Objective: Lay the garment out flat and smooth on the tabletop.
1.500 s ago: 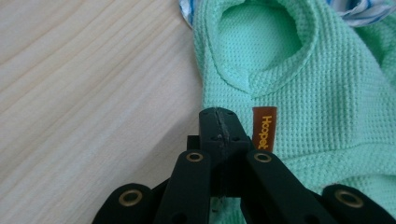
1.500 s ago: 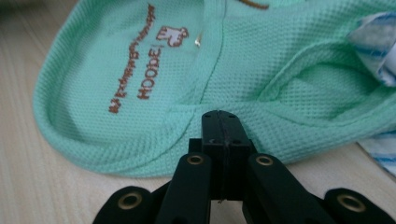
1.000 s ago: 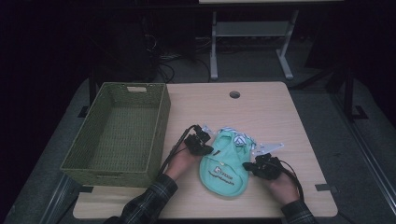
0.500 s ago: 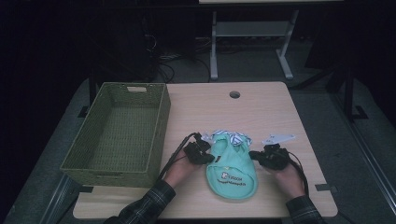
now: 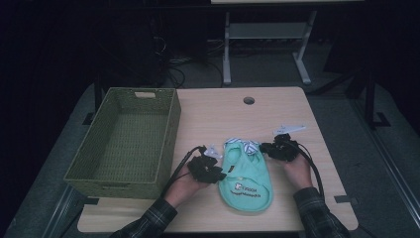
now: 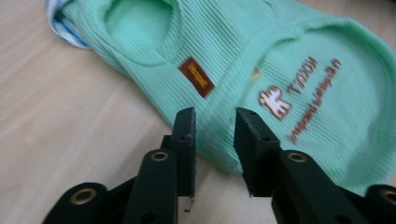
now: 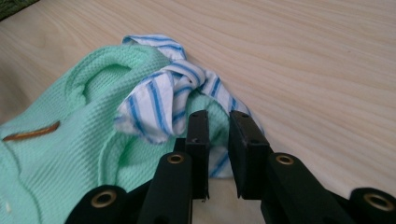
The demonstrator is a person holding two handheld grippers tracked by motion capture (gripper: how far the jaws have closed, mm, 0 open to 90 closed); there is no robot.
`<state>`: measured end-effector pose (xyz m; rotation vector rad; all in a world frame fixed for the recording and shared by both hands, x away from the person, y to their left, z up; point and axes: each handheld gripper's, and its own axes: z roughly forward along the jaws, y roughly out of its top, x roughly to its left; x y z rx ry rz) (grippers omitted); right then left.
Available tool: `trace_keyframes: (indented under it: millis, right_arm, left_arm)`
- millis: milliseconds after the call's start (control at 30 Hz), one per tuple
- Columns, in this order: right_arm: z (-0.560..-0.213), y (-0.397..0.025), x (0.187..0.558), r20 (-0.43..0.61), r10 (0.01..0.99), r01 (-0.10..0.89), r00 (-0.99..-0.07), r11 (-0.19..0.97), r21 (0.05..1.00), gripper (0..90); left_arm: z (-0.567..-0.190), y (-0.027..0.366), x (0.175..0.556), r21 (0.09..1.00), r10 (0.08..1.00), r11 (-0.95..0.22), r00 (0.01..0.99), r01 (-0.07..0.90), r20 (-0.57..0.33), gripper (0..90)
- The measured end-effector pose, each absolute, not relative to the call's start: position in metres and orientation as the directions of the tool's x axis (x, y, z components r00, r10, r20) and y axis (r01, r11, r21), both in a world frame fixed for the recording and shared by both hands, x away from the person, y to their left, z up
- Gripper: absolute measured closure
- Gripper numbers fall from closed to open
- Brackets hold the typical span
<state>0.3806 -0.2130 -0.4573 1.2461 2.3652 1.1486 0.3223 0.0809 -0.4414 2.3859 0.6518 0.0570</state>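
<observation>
Small green shirt (image 5: 246,178) lies flat on the counter (image 5: 277,114) between both tongs, long axis running from the striped collar (image 5: 241,145) at the far end toward the person's near edge. Left tongs (image 5: 212,171) sit just beside the shirt's left hem; in the left gripper view those tongs (image 6: 214,121) stand apart, straddling nothing yet, with the green edge (image 6: 219,154) right ahead and under the tips. Right tongs (image 5: 267,148) sit at the far right corner by the collar; in the right gripper view these tongs (image 7: 218,122) show a narrow gap, the striped fabric (image 7: 163,100) just ahead and partly between them, not clamped. Each side has its own near edge; left is nearer the body, right nearer the collar. Basket (image 5: 124,139) sits to the left of the left tongs, well apart
</observation>
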Motion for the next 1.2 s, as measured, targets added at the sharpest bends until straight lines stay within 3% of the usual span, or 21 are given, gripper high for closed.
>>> trace_keyframes:
  millis: [133, 200, 400, 800, 967, 1067, 1200]
  right_arm:
    - [-0.46, -0.208, 0.387, 0.146, 0.774, 0.586, -0.616, 0.326, 0.742, 75.5]
    - [-0.464, -0.206, 0.391, 0.159, 0.771, 0.608, -0.617, 0.338, 0.719, 73.5]
    - [-0.471, -0.199, 0.395, 0.139, 0.773, 0.616, -0.619, 0.369, 0.696, 87.9]
    - [-0.462, -0.213, 0.404, 0.08, 0.8, 0.593, -0.594, 0.369, 0.715, 89.4]
    - [-0.46, -0.214, 0.401, 0.106, 0.793, 0.586, -0.6, 0.345, 0.733, 80.6]
    - [-0.455, -0.218, 0.395, 0.119, 0.787, 0.577, -0.606, 0.332, 0.746, 79.5]
    - [-0.449, -0.222, 0.381, 0.134, 0.769, 0.571, -0.625, 0.333, 0.751, 87.2]
  left_arm:
    - [-0.446, 0.076, 0.318, 0.592, 0.459, -0.687, 0.883, 0.421, -0.096, 66.7]
    - [-0.45, 0.073, 0.319, 0.587, 0.459, -0.692, 0.884, 0.42, -0.091, 71.7]
    - [-0.451, 0.073, 0.319, 0.568, 0.448, -0.713, 0.89, 0.411, -0.083, 86.7]
    - [-0.446, 0.081, 0.313, 0.569, 0.447, -0.719, 0.892, 0.4, -0.061, 87.3]
    - [-0.444, 0.081, 0.315, 0.598, 0.464, -0.687, 0.883, 0.412, -0.076, 73.9]
    - [-0.439, 0.081, 0.318, 0.613, 0.471, -0.671, 0.878, 0.418, -0.083, 74.2]
    - [-0.435, 0.078, 0.325, 0.624, 0.477, -0.662, 0.875, 0.416, -0.077, 82.7]
